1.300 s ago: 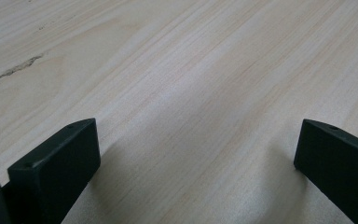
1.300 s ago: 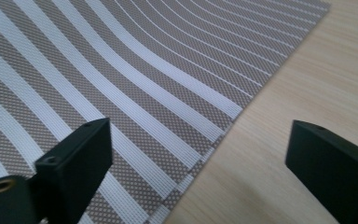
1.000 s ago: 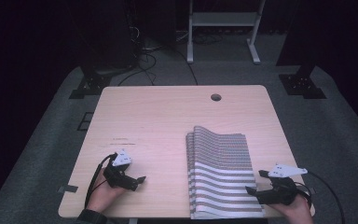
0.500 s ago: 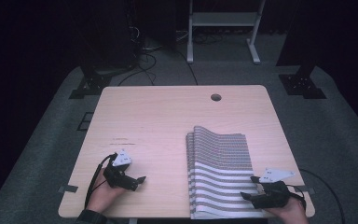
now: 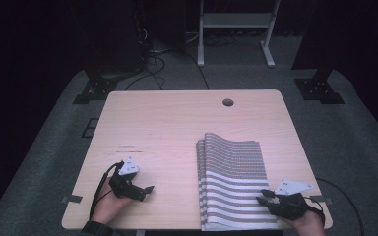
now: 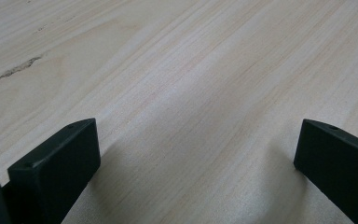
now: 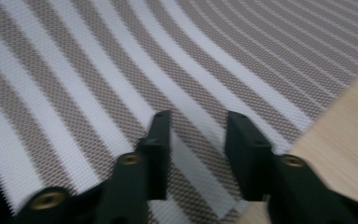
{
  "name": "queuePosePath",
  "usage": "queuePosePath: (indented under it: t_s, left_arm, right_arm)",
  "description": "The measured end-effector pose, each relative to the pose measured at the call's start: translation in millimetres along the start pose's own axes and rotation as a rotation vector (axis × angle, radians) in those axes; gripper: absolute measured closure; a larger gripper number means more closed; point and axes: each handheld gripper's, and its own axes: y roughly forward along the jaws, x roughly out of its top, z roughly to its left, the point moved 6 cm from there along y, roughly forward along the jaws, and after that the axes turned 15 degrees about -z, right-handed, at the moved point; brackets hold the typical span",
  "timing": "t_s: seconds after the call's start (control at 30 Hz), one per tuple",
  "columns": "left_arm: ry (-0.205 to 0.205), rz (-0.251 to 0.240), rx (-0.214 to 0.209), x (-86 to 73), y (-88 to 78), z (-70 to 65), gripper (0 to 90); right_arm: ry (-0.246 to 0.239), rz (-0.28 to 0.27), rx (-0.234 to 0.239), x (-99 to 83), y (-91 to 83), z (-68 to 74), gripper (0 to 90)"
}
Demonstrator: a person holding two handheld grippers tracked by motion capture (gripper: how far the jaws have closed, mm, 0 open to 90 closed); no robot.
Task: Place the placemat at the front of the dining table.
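Two grippers are working: the right gripper (image 5: 264,197) is closing its jaws over the striped cloth's (image 5: 234,183) corner, not pinching yet; the left gripper (image 5: 147,190) is resting wide open on the table (image 5: 177,128).

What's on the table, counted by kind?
Striped placemats: 1 stack, count within it unclear
Grippers: 2, left gripper and right gripper
Total: 3

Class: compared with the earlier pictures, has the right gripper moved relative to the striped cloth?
Yes. The right gripper has shifted leftward onto the striped cloth by its near right corner, its jaws just closing over the fabric.
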Motion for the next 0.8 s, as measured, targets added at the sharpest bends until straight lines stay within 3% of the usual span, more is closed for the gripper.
queuePosePath:
  t_s: [0.1,0.3,0.33,0.5,0.53,0.57,0.63,0.8]
  left_arm:
    - [0.000,0.000,0.000,0.0,0.0,0.0,0.0]
    - [-0.001,0.000,0.001,-0.1,0.0,-0.2,0.0]
    - [-0.001,0.000,0.002,0.0,-0.1,-0.1,0.0]
    - [-0.001,0.000,0.002,0.0,-0.1,-0.1,0.0]
    - [-0.001,0.000,0.002,0.0,-0.1,-0.1,0.0]
    - [-0.001,0.000,0.001,-0.1,-0.2,-0.2,0.0]
    - [0.000,0.001,0.001,-0.2,-0.5,-0.3,0.0]
    - [-0.001,0.001,0.000,-0.2,-0.5,-0.4,0.0]
  right_arm:
    - [0.008,0.002,0.004,0.1,0.3,-0.8,64.9]
    - [0.005,-0.001,-0.007,0.7,1.2,0.2,82.6]
    - [-0.009,-0.006,-0.028,0.3,1.5,-0.7,83.5]
    - [0.015,-0.001,-0.022,0.6,1.9,-1.1,84.3]
    - [0.020,0.002,-0.018,0.8,1.6,-1.5,77.8]
    - [0.030,0.007,-0.016,1.5,0.8,-2.4,63.8]
    - [0.093,0.018,0.014,1.4,-1.7,-1.8,50.1]
    - [0.058,0.051,-0.008,-5.3,-8.3,9.8,25.2]
